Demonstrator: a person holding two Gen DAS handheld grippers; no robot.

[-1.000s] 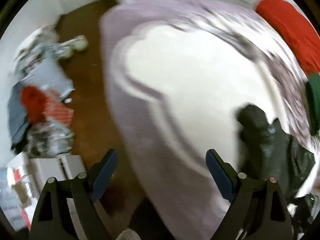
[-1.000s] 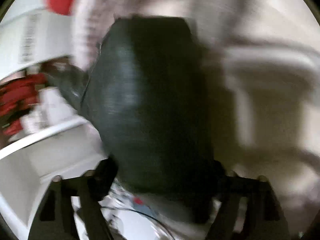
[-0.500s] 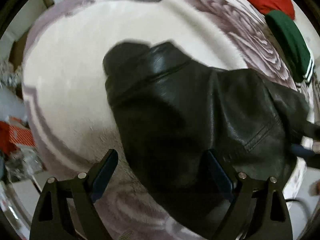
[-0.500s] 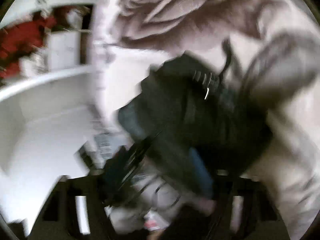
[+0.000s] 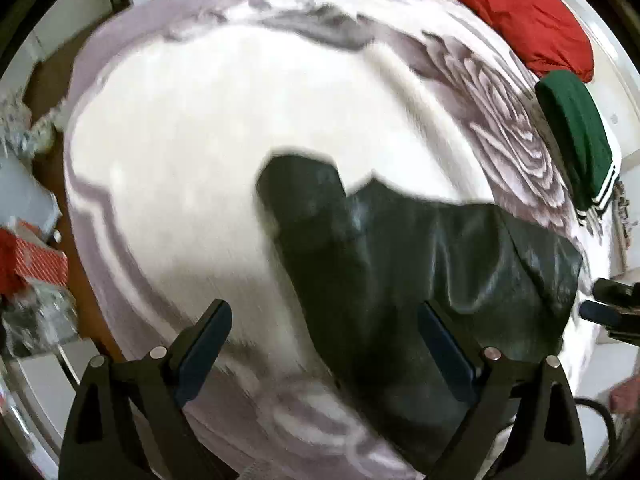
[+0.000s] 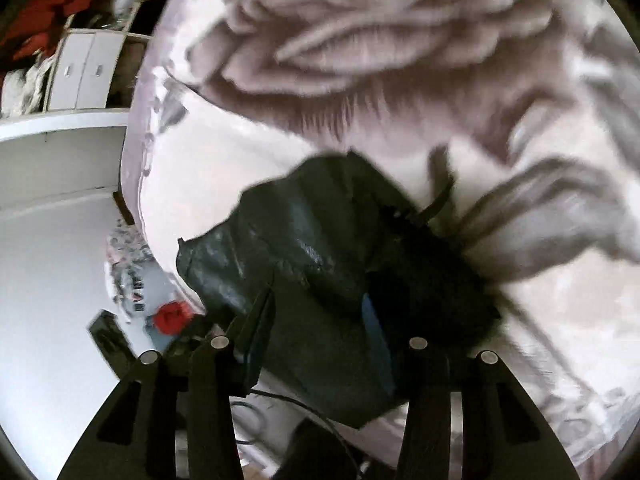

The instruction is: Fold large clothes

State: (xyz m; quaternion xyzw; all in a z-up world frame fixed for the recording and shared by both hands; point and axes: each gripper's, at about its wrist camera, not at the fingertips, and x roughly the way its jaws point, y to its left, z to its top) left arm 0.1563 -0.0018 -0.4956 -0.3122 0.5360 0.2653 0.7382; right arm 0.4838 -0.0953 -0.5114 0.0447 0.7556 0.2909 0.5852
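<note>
A black leather jacket (image 5: 400, 264) lies spread on a bed with a white and mauve rose-pattern blanket (image 5: 208, 152). One sleeve points toward the bed's middle. My left gripper (image 5: 320, 336) is open above the jacket's near edge, holding nothing. The right gripper shows at the right edge of the left wrist view (image 5: 608, 308). In the right wrist view my right gripper (image 6: 316, 320) hovers over the jacket (image 6: 304, 248) near the bed's edge with jaws apart; the jacket lies between and beneath the fingers.
A red garment (image 5: 512, 12) and a folded green one with white stripes (image 5: 576, 136) lie at the far right of the bed. Clutter and boxes (image 5: 32, 264) stand on the brown floor at the left. White cupboards (image 6: 80, 76) stand beyond the bed.
The jacket, hanging in the right gripper a second ago, now lies on the bed. Both grippers have swung over it; the left view pulled back slightly.
</note>
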